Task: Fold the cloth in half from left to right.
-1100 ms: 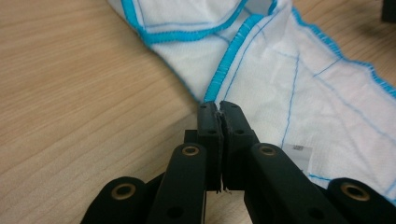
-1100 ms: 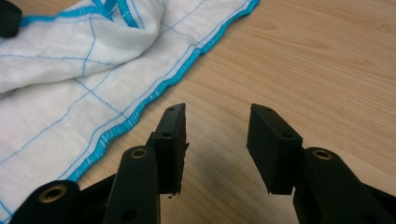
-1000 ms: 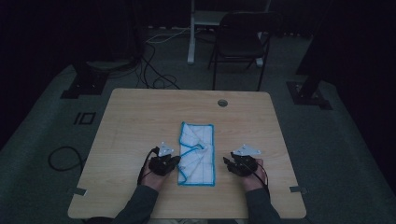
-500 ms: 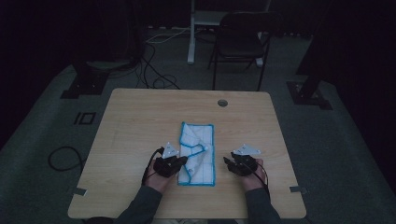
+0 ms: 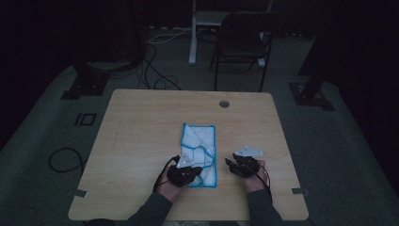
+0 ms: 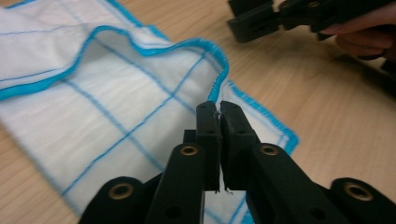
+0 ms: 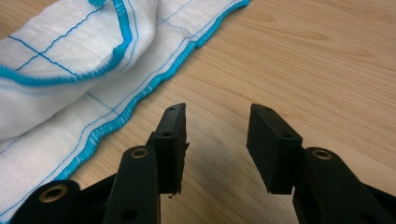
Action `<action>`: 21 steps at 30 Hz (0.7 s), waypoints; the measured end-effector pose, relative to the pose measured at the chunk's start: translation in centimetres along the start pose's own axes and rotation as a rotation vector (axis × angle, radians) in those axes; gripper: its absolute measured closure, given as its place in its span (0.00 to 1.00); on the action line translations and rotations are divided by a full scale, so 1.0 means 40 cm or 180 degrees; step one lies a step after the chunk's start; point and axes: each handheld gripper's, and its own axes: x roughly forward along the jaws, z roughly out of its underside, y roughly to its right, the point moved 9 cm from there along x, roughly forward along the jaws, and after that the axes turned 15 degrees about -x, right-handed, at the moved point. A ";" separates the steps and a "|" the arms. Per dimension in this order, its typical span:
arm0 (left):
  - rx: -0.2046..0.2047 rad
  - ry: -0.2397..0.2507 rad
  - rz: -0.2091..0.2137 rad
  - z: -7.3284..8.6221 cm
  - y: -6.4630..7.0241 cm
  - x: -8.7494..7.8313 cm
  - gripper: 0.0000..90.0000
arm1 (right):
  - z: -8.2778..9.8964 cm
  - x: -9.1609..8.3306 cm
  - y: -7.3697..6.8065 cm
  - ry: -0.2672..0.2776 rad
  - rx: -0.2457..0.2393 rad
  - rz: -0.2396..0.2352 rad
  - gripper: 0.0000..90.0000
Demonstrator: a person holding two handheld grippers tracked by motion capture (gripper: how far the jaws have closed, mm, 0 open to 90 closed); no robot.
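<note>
Blue-edged cloth (image 5: 200,153) lies mid-table (image 5: 141,122), folded roughly in half. Left gripper (image 6: 218,122) pinches its upper layer's hem, jaws just easing apart; right gripper (image 7: 217,140) half-open, empty, beside it. Further folding remains.

The cloth (image 6: 116,107) is white with thin blue lines that make squares, and it has a bright blue edge. The counter (image 7: 303,60) is light brown wood. Both tools (image 7: 217,140) are black.
</note>
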 end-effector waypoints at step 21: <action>-0.0040 0.0216 -0.0101 0.004 -0.045 -0.054 0.73 | -0.011 -0.002 -0.002 0.0054 -0.0006 -0.0004 0.63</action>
